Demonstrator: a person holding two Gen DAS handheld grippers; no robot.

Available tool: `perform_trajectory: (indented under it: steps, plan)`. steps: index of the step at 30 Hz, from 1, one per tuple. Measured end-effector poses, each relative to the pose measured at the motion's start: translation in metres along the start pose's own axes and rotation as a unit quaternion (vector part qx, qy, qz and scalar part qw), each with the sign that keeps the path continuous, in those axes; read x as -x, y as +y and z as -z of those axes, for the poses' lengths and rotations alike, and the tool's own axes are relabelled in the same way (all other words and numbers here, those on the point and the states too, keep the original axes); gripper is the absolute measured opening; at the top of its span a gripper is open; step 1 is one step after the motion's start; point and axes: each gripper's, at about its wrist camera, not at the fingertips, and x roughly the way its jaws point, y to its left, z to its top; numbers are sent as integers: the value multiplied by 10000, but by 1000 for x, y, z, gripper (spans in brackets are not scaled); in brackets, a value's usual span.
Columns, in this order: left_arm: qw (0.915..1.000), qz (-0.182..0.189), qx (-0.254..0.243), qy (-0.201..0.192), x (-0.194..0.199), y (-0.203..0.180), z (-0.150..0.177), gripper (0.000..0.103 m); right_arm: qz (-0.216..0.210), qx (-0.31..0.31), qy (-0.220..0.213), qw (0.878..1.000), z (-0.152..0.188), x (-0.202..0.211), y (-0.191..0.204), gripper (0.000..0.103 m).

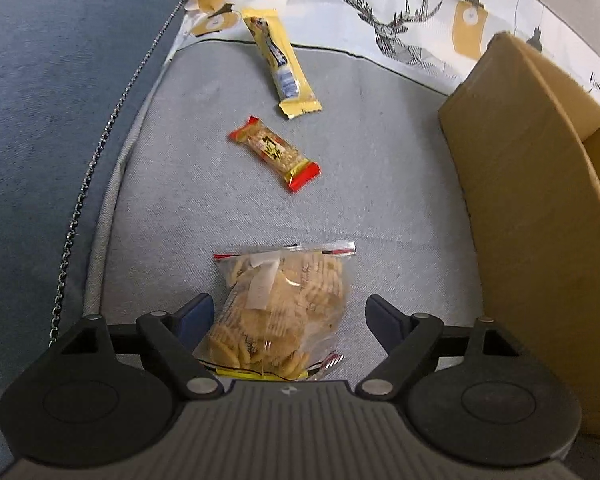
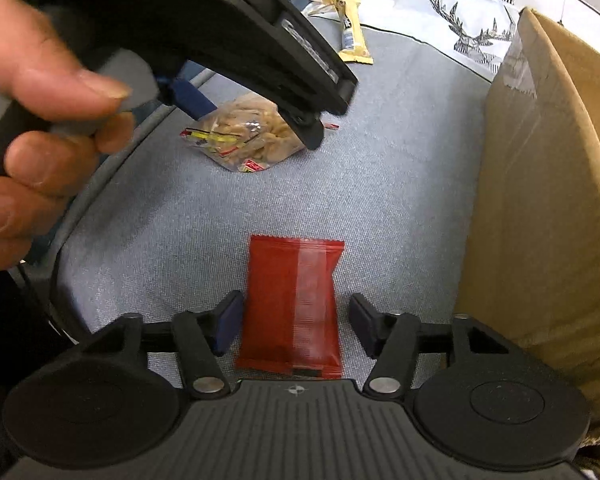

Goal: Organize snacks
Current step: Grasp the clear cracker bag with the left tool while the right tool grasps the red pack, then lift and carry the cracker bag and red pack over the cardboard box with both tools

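Left wrist view: left tongs (image 1: 286, 316) wide open w/ chip bag (image 1: 278, 312) between, untouched; right tongs (image 2: 294, 320) half-open astride red packet (image 2: 292, 304).

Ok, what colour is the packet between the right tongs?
Plain red packet, with a glossy seam strip down it; clearest in the right wrist view.
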Motion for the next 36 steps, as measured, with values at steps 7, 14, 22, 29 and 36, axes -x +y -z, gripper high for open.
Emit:
perform_trajectory:
  steps: [7,14,22,29,36]
  plan:
    - [9998,-86,-143,127,-5,-4,2,72,-67,-174,-300,9994,-3,9,-1,43]
    - [9998,-121,150,-77,4,10,0,62,-13,-276,-482,9985,-2,13,-1,44]
    - [9998,-154,32,138,-2,6,2,65,14,-270,-201,9994,0,0,-4,45]
    - [9997,-177,-89,155,-5,2,3,65,18,-207,-185,9996,2,-1,-3,45]
    - [9998,-148,-61,111,-3,5,2,60,22,-193,-185,9996,1,0,-4,45]
